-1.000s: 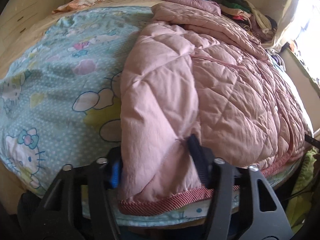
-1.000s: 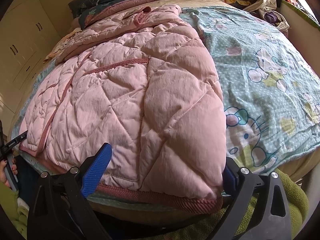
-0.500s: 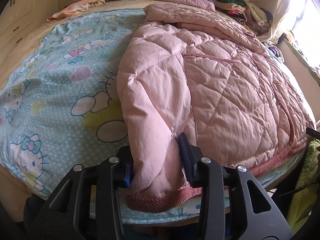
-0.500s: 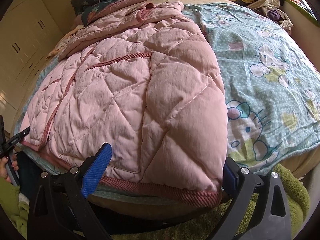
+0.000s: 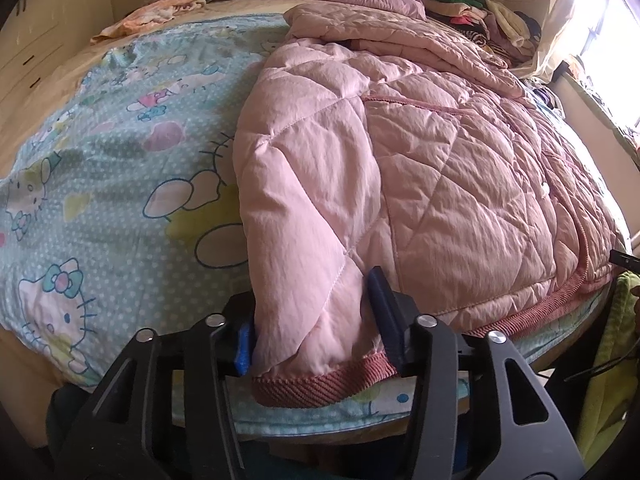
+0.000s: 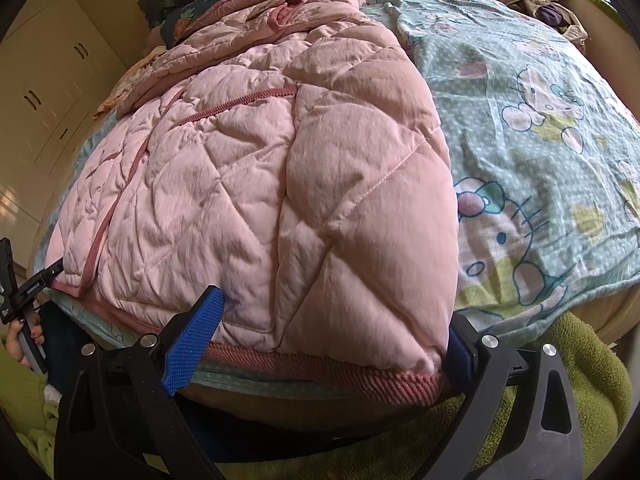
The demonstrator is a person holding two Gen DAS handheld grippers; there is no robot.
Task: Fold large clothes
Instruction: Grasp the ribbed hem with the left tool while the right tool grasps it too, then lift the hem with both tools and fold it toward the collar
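Quilted pink jacket (image 5: 420, 168) fills the frame centre, spread on a cartoon bedsheet (image 5: 100, 152).
Our left gripper (image 5: 312, 340) pinches its hem corner; our right gripper (image 6: 324, 344) straddles the other corner, jaws wide, readying a fold.

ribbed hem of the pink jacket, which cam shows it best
The right wrist view: the ribbed hem of the pink jacket runs unbroken between the open right gripper. The left wrist view shows a bunched piece in the left gripper, the rest curving away.
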